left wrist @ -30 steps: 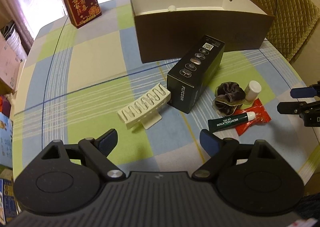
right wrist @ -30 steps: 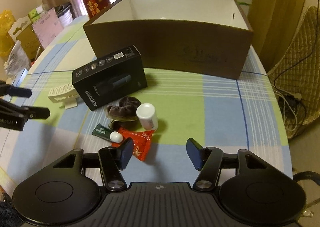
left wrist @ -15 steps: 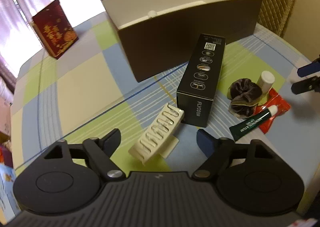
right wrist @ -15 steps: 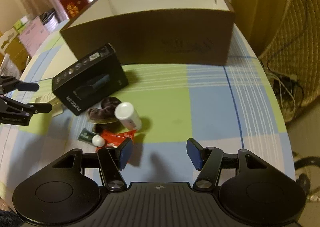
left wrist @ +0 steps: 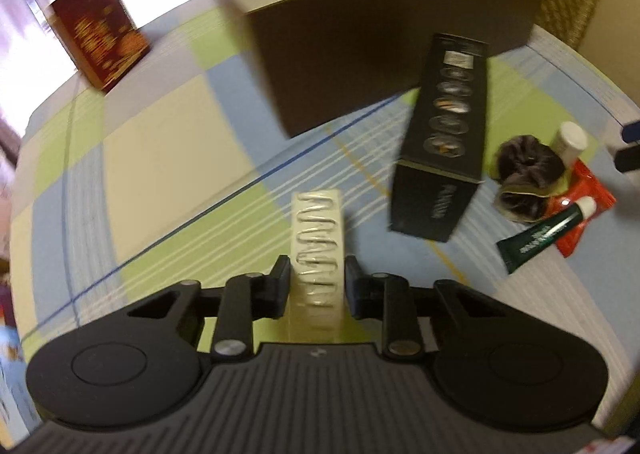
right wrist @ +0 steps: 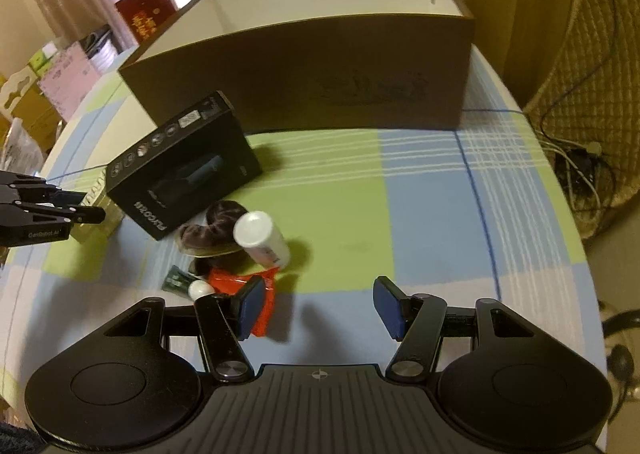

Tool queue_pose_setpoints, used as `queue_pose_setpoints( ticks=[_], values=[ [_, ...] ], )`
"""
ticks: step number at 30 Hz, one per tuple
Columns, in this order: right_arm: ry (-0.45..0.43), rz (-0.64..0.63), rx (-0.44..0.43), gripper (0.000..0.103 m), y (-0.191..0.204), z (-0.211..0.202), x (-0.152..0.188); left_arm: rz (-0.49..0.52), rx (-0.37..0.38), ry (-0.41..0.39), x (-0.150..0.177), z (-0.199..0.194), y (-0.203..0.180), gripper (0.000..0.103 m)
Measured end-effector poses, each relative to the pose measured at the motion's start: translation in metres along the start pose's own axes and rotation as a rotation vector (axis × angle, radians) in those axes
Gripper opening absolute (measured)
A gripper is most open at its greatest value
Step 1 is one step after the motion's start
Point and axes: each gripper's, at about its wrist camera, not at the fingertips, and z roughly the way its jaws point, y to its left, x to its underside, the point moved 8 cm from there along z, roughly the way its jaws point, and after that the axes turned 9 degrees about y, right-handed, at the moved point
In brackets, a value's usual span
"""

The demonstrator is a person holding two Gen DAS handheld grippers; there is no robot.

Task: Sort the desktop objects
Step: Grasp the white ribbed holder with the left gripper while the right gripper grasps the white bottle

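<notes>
Left gripper [left wrist: 317, 286] closing on the white clip [left wrist: 318, 242]; right gripper [right wrist: 319, 308] idle.

The open brown box [right wrist: 304, 65] stands at the table's far side, presumably as the sorting bin. The black carton [left wrist: 444, 145] lies before it. The clip lies lengthwise between the closing left jaws, pads at its sides. The right jaws stand apart, empty, above the red packet [right wrist: 240, 282].

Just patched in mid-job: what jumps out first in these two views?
The left hand-held gripper is closing on the cream slotted clip, which sits between its fingers. Behind stands the big open brown box. The right hand-held gripper hangs open beside the red packet.
</notes>
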Motion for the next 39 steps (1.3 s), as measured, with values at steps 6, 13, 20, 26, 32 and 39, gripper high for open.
queue_pose_setpoints(
  ticks=[6,13,20,26,32,39],
  values=[
    [-0.021,-0.101,-0.005,0.057,0.021,0.008,-0.007,-0.135,-0.053,0.051,0.019,-0.006,0.023,0.024],
    [-0.044,-0.227,0.032,0.057,0.041,0.024,-0.019,-0.193,-0.049,0.070,0.029,-0.006,0.024,0.024],
    [-0.052,-0.312,0.069,0.040,0.050,0.038,-0.026,-0.210,-0.036,0.067,0.025,0.000,0.022,0.029],
    [-0.064,-0.311,0.090,0.024,0.048,0.036,-0.024,-0.223,-0.034,0.069,0.018,0.005,0.023,0.027],
    [-0.083,-0.238,0.094,0.024,0.033,0.024,-0.026,-0.236,-0.031,0.050,0.017,0.002,0.025,0.023],
    [-0.081,-0.157,0.085,0.024,0.016,0.012,-0.024,-0.238,-0.033,0.026,0.016,-0.012,0.027,0.023]
  ],
)
